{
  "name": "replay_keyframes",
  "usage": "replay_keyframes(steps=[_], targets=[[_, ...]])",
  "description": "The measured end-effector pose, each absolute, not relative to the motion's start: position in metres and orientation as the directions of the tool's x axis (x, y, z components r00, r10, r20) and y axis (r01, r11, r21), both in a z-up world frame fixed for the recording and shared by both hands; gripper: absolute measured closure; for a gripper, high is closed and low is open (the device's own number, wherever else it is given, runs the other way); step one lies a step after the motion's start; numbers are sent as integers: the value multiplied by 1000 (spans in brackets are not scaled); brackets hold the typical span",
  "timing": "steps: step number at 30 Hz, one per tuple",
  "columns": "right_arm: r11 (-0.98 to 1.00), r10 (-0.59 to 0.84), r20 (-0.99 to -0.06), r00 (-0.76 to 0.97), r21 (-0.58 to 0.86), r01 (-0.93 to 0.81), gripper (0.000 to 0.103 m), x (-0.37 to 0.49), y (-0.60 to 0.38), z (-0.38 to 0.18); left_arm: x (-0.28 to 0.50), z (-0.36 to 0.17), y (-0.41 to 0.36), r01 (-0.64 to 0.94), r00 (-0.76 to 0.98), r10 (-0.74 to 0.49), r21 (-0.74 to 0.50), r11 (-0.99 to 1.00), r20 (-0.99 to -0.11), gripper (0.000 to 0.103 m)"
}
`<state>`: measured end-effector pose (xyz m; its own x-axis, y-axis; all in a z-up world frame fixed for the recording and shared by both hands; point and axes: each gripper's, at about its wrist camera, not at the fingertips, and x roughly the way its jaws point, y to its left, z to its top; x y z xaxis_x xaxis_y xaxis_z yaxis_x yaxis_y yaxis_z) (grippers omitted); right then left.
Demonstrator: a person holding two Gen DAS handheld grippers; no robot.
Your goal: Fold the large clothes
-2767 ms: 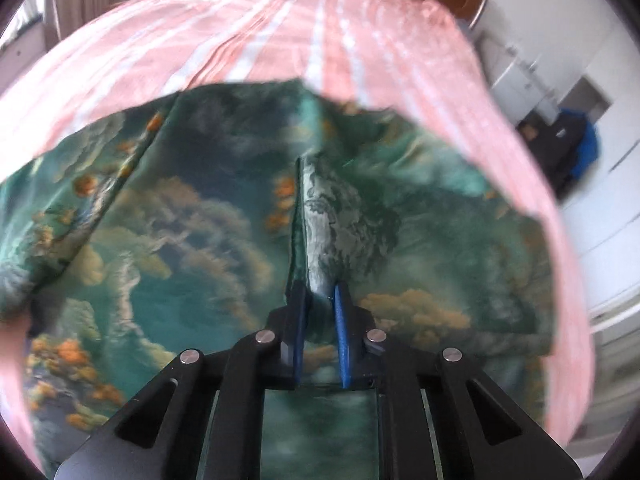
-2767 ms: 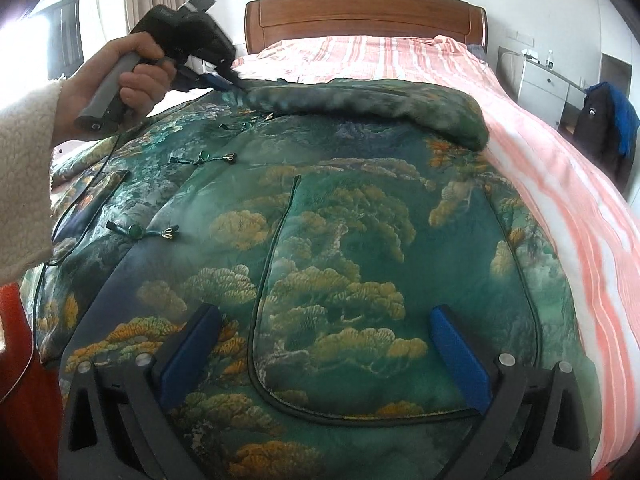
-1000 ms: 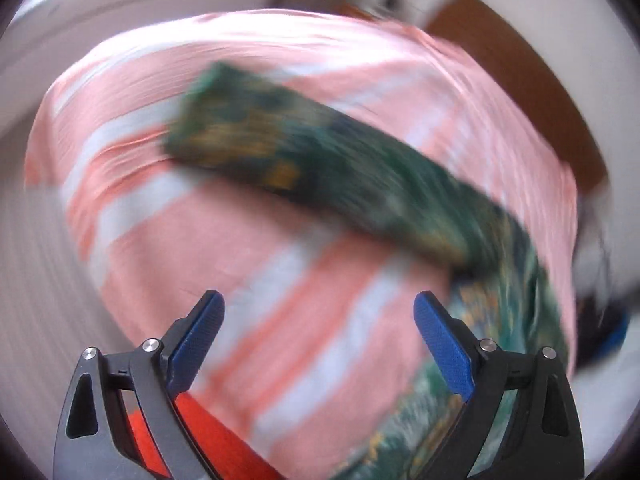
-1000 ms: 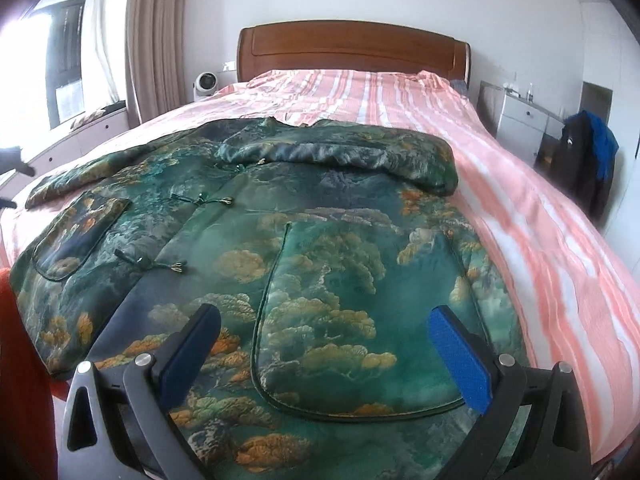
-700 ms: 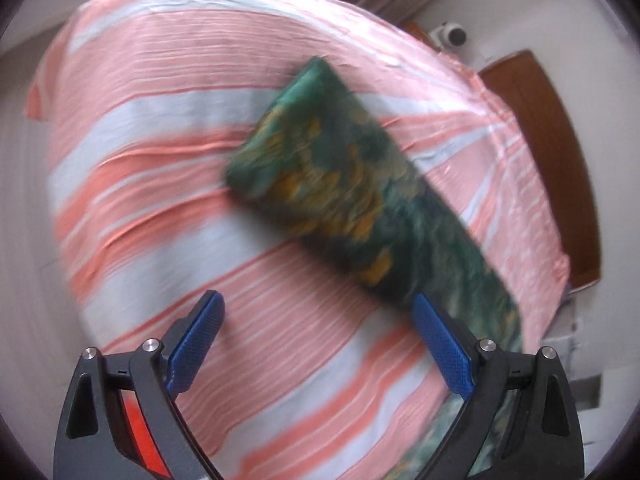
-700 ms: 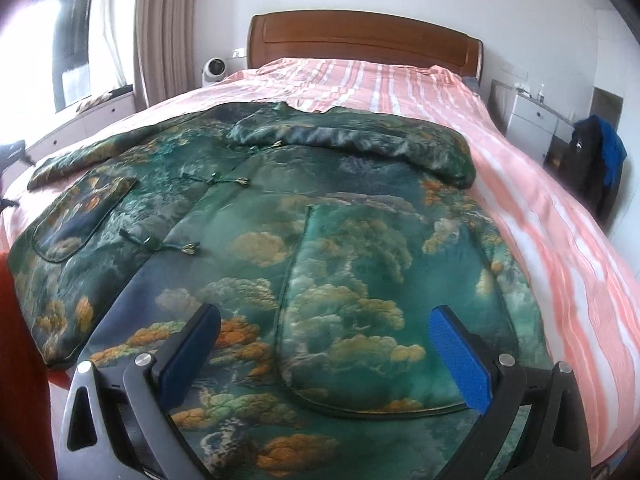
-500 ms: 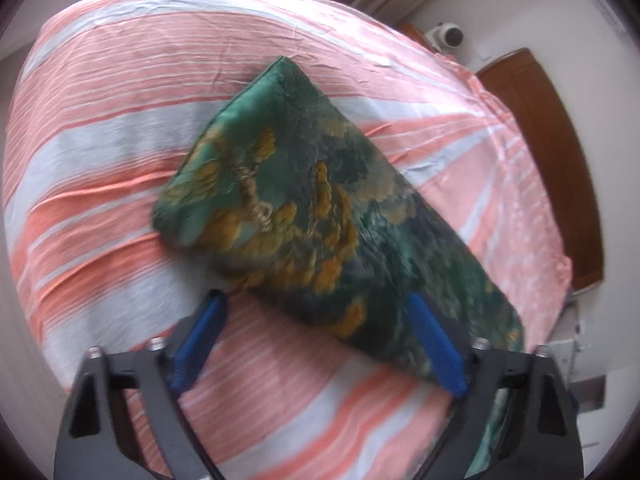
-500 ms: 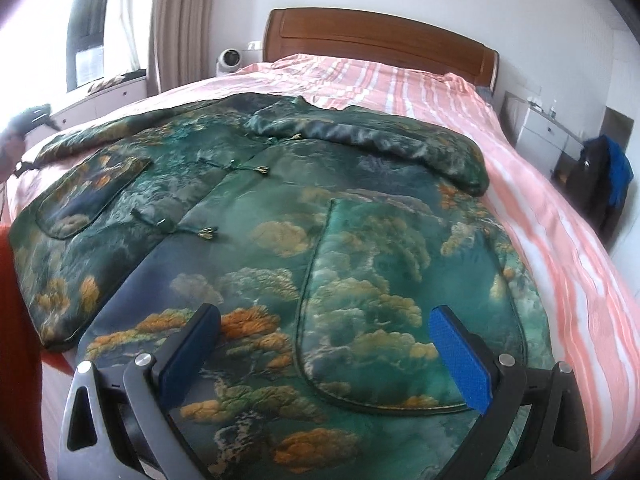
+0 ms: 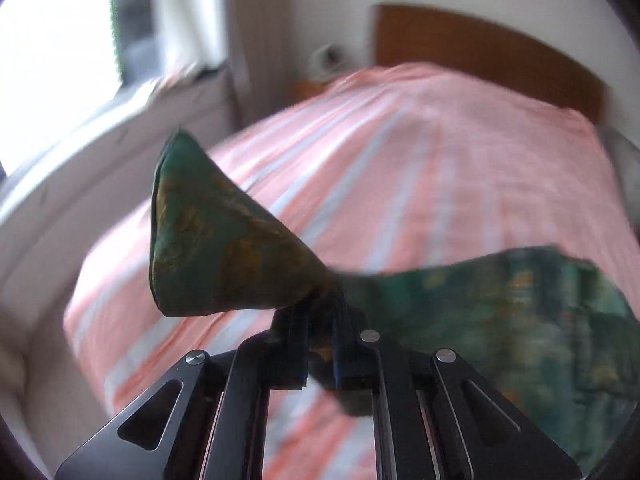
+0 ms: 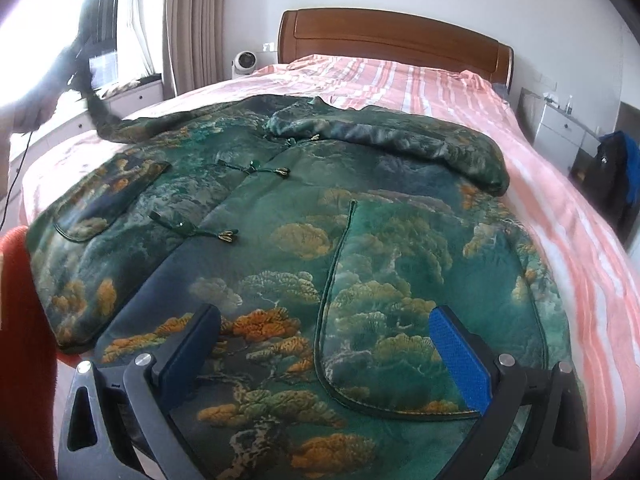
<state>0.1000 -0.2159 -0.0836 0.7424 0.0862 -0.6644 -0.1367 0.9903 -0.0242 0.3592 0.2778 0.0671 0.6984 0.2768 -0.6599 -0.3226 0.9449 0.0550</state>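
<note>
Lying spread across the pink-and-white striped bedspread (image 10: 460, 92), front side up: green brocade jacket (image 10: 320, 240) with cloud-and-tree pattern, filling most of the near half of the bed. Knotted frog fastenings (image 10: 226, 235) running up the jacket's middle, a rounded patch pocket (image 10: 420, 312) on its near part, a second pocket (image 10: 108, 196) toward the window side of the jacket. Far sleeve (image 10: 400, 136) folded across the jacket's chest, cuff end resting at the jacket's edge nearest the nightstand (image 10: 560, 128).

Clamped tight in the left gripper (image 9: 320, 344): the jacket's other sleeve (image 9: 224, 240), pinched between the blue pads, cuff flaring upward and away from the jaws, raised clear of the bedspread, rest of the sleeve trailing back toward the jacket body. Seen from the right wrist view as a dark, backlit shape above the jacket's window-side shoulder, sleeve cloth stretched up to it; blurred there, so no detail of the hand.

Spread wide above the jacket's near hem: right gripper (image 10: 328, 352), nothing between its blue pads, the rounded pocket framed between the two fingers. Whether its fingertips touch the cloth cannot be told.

Beyond the jacket: wooden headboard (image 10: 392, 44), small white fan (image 10: 245, 62) beside it, curtain (image 10: 192, 24) at the bright window. Beside the jacket's near corner, an orange-red cloth edge (image 10: 24, 300).
</note>
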Motion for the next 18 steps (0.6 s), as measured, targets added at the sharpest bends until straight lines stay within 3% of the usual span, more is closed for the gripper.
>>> replay_keyframes(steps=[4, 8, 11, 15, 18], targets=[[991, 107, -658, 745, 13, -131, 1, 100, -223, -80, 382, 112, 161, -80, 794, 114, 84, 993, -597, 96], [992, 114, -648, 753, 36, -119, 1, 98, -231, -77, 398, 116, 40, 156, 807, -60, 114, 981, -587, 96], [994, 109, -648, 753, 46, -104, 1, 98, -238, -76, 402, 94, -49, 303, 778, -165, 132, 944, -606, 96], [993, 118, -662, 740, 79, -88, 1, 99, -245, -79, 409, 26, -139, 405, 700, -188, 167, 899, -689, 95], [993, 122, -666, 736, 85, -88, 1, 99, -246, -80, 411, -32, -172, 458, 596, -149, 181, 870, -789, 69]])
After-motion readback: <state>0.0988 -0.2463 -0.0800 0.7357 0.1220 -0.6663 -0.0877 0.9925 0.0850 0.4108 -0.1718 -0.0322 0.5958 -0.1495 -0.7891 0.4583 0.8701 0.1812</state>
